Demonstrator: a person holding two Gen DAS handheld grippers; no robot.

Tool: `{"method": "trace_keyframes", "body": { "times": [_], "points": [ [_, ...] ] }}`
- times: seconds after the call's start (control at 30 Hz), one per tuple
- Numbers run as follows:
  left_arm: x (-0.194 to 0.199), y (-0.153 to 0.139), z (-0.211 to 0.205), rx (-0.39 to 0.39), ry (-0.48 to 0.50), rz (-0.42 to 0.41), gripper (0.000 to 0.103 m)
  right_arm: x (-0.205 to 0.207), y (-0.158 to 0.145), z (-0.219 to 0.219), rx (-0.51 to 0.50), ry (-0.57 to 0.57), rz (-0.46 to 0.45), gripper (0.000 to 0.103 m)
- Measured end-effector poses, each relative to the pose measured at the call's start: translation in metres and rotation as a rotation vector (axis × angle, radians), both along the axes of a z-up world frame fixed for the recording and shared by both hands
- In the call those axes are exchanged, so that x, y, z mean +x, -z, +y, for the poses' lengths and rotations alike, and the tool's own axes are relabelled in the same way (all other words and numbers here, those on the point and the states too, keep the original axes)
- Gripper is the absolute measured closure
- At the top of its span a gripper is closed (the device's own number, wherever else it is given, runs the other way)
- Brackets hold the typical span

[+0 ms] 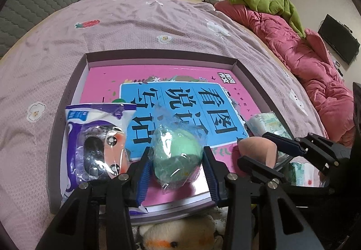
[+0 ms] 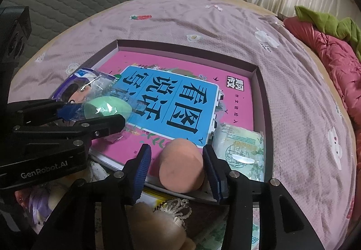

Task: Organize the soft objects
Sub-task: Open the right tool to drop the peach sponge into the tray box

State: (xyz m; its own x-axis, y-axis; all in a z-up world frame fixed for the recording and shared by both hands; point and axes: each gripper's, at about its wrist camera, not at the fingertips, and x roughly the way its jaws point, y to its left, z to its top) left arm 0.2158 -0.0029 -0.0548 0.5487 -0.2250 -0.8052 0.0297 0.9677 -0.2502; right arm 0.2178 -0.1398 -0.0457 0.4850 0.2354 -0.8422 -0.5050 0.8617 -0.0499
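A shallow cardboard tray lies on the bed in the middle of both views, and a pink book with a blue title panel covers its floor. On the book, at the tray's lower left in the left wrist view, sits a purple-and-white packet with a cartoon face. Beside it lies a green egg-shaped sponge in clear wrap. The left tool stands half open around it, blue pads on either side with a sliver of gap on each, so no firm grip shows. To the right, a peach egg-shaped sponge rests at the book's near edge. The right tool straddles it with its jaws apart, the left pad clear of the sponge and the right one just beside it. A pale green tissue packet occupies the tray's lower right corner. Below the tray edge, a plush toy peeks up at the bottom of the left wrist frame.
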Motion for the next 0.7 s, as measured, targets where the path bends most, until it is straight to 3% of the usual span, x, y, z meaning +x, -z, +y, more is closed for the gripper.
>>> {"method": "trace_keyframes", "body": {
  "times": [0.37, 0.7],
  "points": [
    [0.0, 0.001, 0.002, -0.01, -0.004, 0.021, 0.059, -0.002, -0.009, -0.004, -0.016, -0.002, -0.054, 0.042],
    [-0.004, -0.005, -0.003, 0.006, 0.009, 0.006, 0.049, 0.0, -0.012, -0.008, -0.019, 0.013, -0.08, 0.038]
  ]
}}
